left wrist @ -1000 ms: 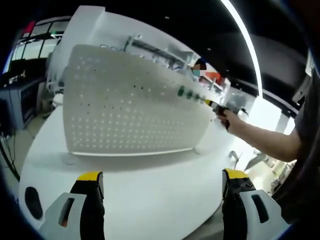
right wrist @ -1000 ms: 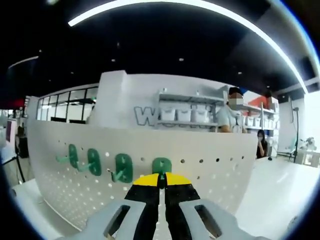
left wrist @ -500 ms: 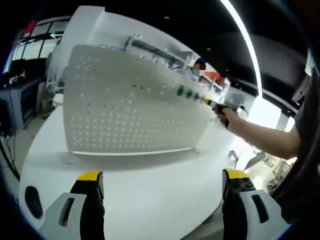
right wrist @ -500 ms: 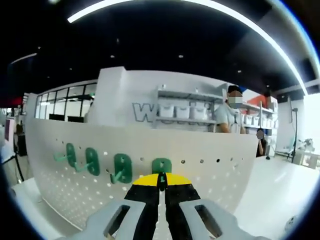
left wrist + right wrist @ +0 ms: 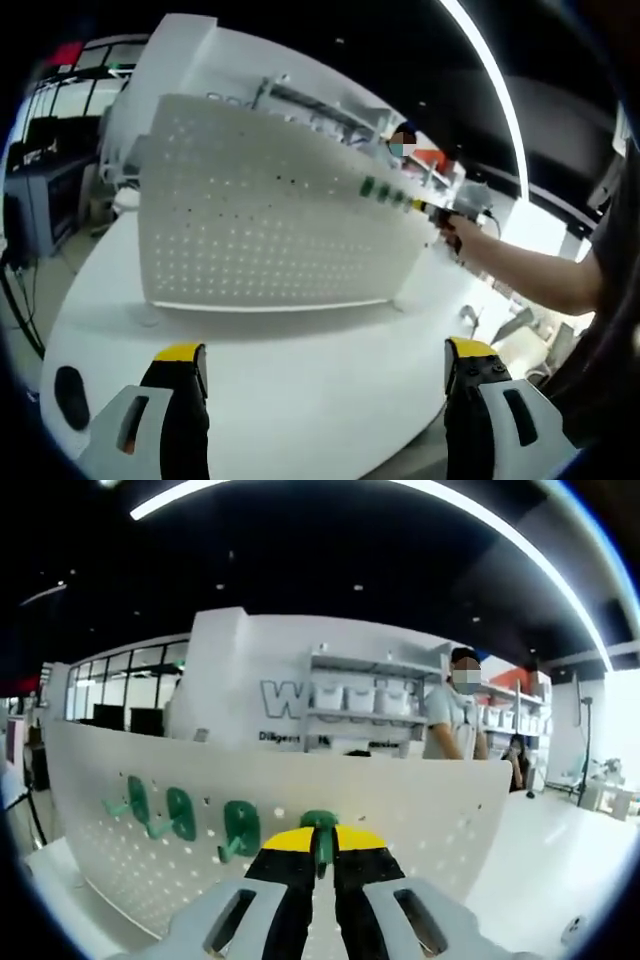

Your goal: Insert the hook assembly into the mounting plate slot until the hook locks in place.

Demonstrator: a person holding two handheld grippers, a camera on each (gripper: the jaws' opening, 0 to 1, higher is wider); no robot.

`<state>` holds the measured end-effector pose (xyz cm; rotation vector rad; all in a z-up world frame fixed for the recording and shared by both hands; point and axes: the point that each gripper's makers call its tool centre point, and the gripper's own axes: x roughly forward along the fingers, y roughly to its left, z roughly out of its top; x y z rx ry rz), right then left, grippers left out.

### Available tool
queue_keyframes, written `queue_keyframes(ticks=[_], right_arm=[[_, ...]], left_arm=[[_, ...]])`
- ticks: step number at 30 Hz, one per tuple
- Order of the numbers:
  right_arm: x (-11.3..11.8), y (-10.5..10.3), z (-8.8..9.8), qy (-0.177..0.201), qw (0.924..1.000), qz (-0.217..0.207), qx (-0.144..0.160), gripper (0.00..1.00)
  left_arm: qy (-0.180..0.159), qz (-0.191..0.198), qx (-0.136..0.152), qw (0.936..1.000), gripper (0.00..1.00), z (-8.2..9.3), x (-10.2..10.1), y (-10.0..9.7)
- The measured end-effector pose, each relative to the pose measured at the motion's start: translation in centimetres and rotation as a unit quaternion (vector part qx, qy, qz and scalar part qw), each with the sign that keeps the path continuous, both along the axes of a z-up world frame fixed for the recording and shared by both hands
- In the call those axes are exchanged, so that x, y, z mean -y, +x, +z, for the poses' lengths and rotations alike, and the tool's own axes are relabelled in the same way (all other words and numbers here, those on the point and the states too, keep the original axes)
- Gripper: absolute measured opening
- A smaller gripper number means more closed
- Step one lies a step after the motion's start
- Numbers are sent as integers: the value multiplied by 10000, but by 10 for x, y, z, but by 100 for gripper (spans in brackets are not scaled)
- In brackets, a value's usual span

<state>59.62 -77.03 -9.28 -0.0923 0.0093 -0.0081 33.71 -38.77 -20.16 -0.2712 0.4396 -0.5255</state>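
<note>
A white perforated mounting plate stands upright on the white table; in the right gripper view the plate spans the width. Three green hooks hang in a row along its upper holes, and these hooks also appear small near the plate's top right corner. My right gripper is shut on another green hook, held against the plate just right of that row. A hand holds that right gripper at the plate's far end. My left gripper is open over the table, holding nothing.
The round table's edge curves off to the left, with desks and monitors beyond it. Behind the plate stand a white wall with shelves of white bins and a person. An arm reaches in from the right.
The held green hook now shows above my right gripper's jaw tips, closer to the plate's top edge. Both views have shifted slightly. The left gripper stays open.
</note>
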Motion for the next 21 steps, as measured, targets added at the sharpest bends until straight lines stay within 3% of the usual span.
queue_keyframes(ticks=[8, 12, 18, 21], right_arm=[[7, -18, 16, -87, 9998, -127, 117, 6], [9, -32, 20, 107, 9998, -102, 156, 10], [10, -56, 12, 76, 9999, -62, 29, 16], [6, -72, -1, 119, 9998, 55, -150, 22]], left_arm=[[-34, -18, 107, 9999, 100, 7, 1, -4], [-39, -16, 151, 9999, 100, 9, 0, -9], [-25, -63, 174, 9998, 100, 11, 1, -14], [5, -124, 199, 9997, 100, 13, 3, -16]])
